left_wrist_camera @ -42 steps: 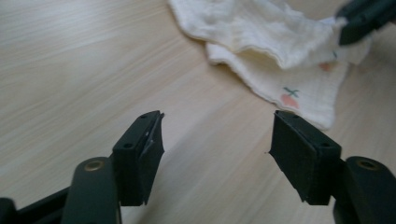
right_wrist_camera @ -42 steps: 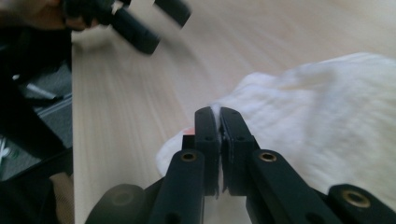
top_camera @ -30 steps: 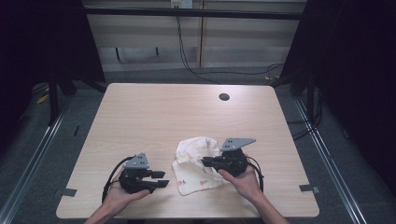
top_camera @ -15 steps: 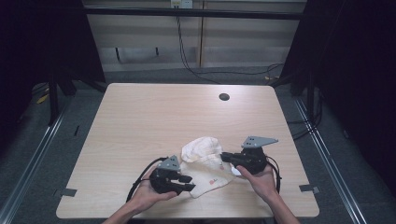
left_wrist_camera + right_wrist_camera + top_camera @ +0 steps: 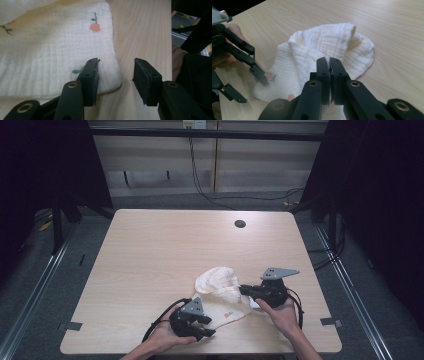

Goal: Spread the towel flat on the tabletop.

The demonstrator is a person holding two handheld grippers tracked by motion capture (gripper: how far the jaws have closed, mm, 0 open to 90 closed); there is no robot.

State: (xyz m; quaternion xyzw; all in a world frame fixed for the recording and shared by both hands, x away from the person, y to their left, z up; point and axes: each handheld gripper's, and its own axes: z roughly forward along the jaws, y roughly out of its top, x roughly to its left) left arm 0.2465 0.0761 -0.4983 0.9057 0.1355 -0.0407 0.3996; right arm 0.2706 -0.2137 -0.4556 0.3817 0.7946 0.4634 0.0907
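Note:
A white muslin cloth [image 5: 220, 285] with small flower prints lies crumpled near the table's front edge. My right gripper [image 5: 243, 290] is shut on a raised fold of the cloth [image 5: 329, 37], its jaws [image 5: 329, 61] pressed together on the fabric. My left gripper [image 5: 210, 327] sits low at the cloth's near corner. In the left gripper view one finger rests on the cloth [image 5: 50, 55] and the rounded corner lies between the jaws of that gripper [image 5: 116, 72]. These jaws have just been opening and do not press on it. The right gripper view also shows the left gripper [image 5: 253, 91].
The light wooden table [image 5: 150, 250] has a round cable hole [image 5: 240, 224] at the far right. Both hands work close to the front edge. Cables run over the floor behind the table, and dark frames stand at both sides.
The left hand has moved right, up to the cloth's near corner. The right gripper has dragged the cloth to the right, and the cloth has bunched into a hump.

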